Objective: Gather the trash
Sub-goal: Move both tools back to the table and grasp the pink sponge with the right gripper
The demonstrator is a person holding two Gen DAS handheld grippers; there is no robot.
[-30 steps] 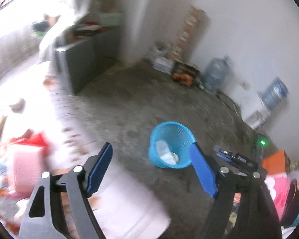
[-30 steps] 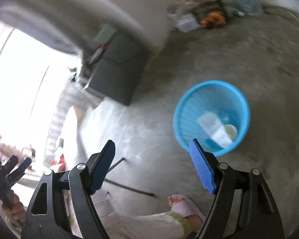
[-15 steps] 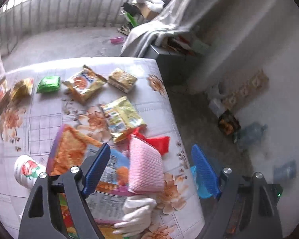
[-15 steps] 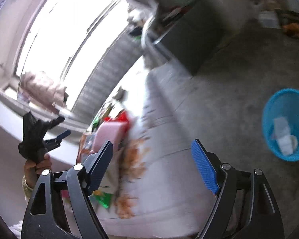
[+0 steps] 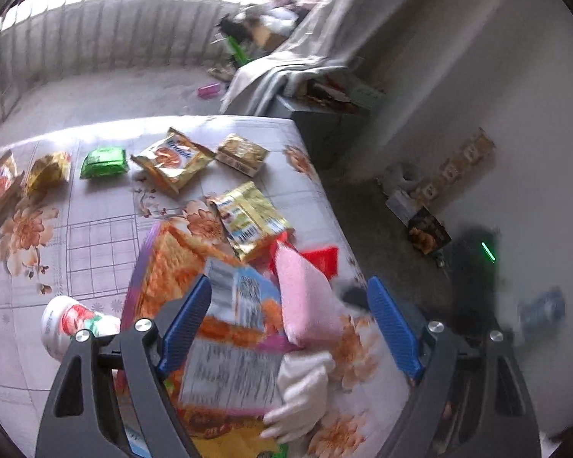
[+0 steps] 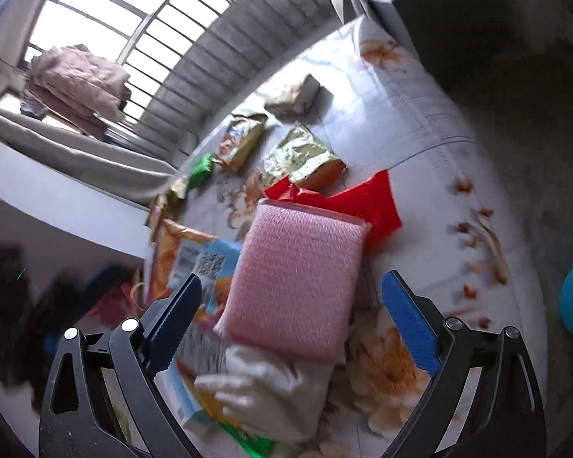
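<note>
The left gripper (image 5: 289, 328) hangs open above a floral tablecloth (image 5: 26, 229) strewn with snack wrappers. Between its blue pads (image 5: 185, 324) appear a pink sponge (image 5: 305, 301), a white glove (image 5: 301, 393) and an orange packet (image 5: 172, 267); none is gripped.

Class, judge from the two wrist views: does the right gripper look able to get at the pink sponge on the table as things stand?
Probably yes. The right gripper is empty, its jaws opening, and the pink sponge lies uncovered on top of the pile between its fingers. Only the white glove lies against its near edge.
</note>
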